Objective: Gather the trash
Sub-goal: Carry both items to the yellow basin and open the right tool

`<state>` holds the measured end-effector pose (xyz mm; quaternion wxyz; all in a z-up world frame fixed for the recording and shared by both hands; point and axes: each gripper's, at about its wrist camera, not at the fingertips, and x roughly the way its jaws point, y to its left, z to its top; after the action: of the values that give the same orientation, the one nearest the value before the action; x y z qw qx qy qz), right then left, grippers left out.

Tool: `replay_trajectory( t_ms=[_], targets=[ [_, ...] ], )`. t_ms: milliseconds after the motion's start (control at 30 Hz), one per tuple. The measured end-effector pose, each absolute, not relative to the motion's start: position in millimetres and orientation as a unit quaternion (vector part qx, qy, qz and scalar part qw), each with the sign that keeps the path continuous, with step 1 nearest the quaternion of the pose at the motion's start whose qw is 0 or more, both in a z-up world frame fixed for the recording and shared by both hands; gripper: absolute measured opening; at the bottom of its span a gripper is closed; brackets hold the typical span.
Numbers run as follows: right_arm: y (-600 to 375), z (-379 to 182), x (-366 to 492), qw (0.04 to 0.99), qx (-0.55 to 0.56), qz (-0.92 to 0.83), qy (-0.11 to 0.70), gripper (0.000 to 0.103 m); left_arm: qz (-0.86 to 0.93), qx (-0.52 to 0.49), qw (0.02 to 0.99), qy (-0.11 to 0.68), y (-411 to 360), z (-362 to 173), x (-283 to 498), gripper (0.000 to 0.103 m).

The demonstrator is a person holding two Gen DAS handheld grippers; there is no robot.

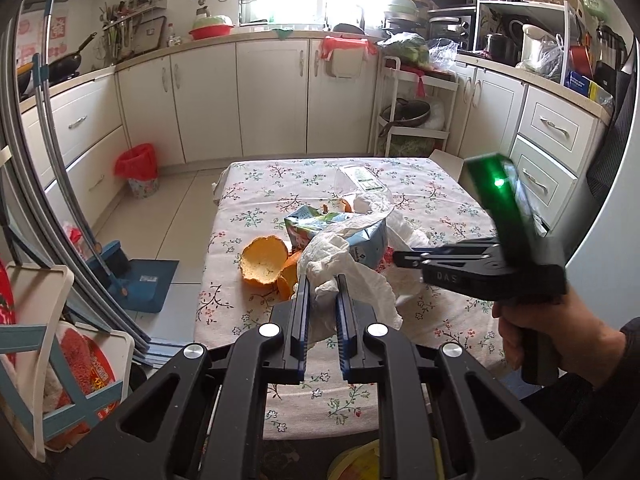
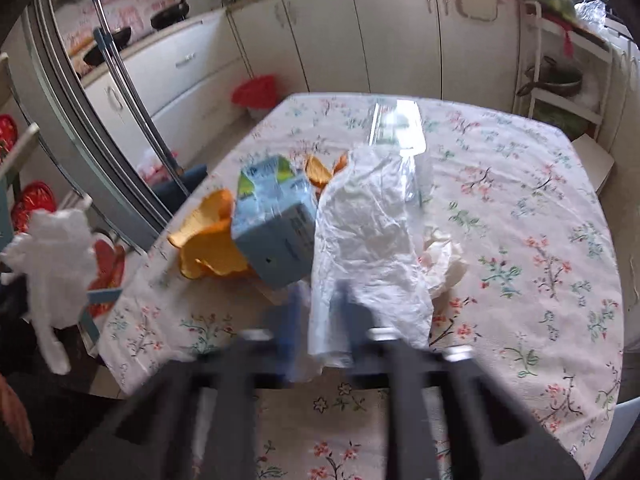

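Trash lies in a heap on the floral tablecloth [image 1: 440, 208]: orange peel [image 1: 264, 266], a crushed blue carton [image 1: 352, 236], a clear plastic wrapper [image 1: 360, 180] and white tissue. My left gripper [image 1: 323, 284] is shut on a crumpled white paper towel [image 1: 348, 276], held above the table's near edge. That towel shows at the far left of the right wrist view [image 2: 52, 248]. My right gripper [image 2: 320, 300], blurred, is shut on a white plastic bag [image 2: 368, 240] lifted over the heap beside the carton [image 2: 276, 224] and peel [image 2: 204, 240]. The right gripper shows in the left view [image 1: 400, 258].
A bin with a red bag [image 1: 138, 172] stands on the floor left of the table, by the cabinets. A blue dustpan and brush [image 1: 136, 276] lie on the floor nearer me. A chair and a metal rack stand at the left. White cabinets line the back.
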<state>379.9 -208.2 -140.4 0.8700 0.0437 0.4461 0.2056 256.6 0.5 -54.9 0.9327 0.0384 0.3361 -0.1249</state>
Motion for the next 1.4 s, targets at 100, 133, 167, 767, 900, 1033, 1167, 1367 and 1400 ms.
replay_trajectory(
  t_ms=[100, 133, 167, 767, 900, 1033, 1167, 1367, 1400],
  targets=[
    [-216.1, -124.9, 370.5, 0.880, 0.065, 0.213, 0.420, 0.002, -0.124, 0.037, 0.934, 0.333, 1.8, -52.6, 255.2, 0.011],
    [-220.5, -115.9, 364.1, 0.885, 0.072, 0.216, 0.406, 0.002, -0.123, 0.039, 0.935, 0.330, 1.5, -51.3, 253.9, 0.011],
    [-227.8, -105.0, 354.4, 0.889, 0.087, 0.223, 0.390, 0.002, -0.122, 0.042, 0.936, 0.326, 0.5, -49.1, 251.3, 0.011],
    [-270.5, -52.6, 182.0, 0.851, 0.232, 0.360, 0.304, 0.002, -0.129, 0.056, 0.942, 0.306, -16.1, -30.6, 150.7, 0.011],
    [-260.2, -64.6, 156.9, 0.834, 0.220, 0.377, 0.338, 0.002, -0.134, 0.062, 0.938, 0.313, -19.6, -33.3, 128.2, 0.011],
    [-243.8, -86.6, 134.7, 0.811, 0.203, 0.386, 0.390, 0.003, -0.138, 0.067, 0.935, 0.321, -24.8, -37.6, 113.6, 0.011],
    [-225.7, -112.6, 126.4, 0.789, 0.187, 0.376, 0.449, 0.002, -0.144, 0.070, 0.930, 0.330, -27.7, -43.0, 100.7, 0.011],
    [-207.1, -140.7, 123.8, 0.773, 0.152, 0.359, 0.500, 0.003, -0.148, 0.070, 0.925, 0.343, -27.7, -49.7, 91.7, 0.011],
    [-205.2, -145.5, 124.2, 0.770, 0.145, 0.356, 0.509, 0.003, -0.149, 0.070, 0.924, 0.346, -28.1, -51.3, 90.4, 0.011]
  ],
)
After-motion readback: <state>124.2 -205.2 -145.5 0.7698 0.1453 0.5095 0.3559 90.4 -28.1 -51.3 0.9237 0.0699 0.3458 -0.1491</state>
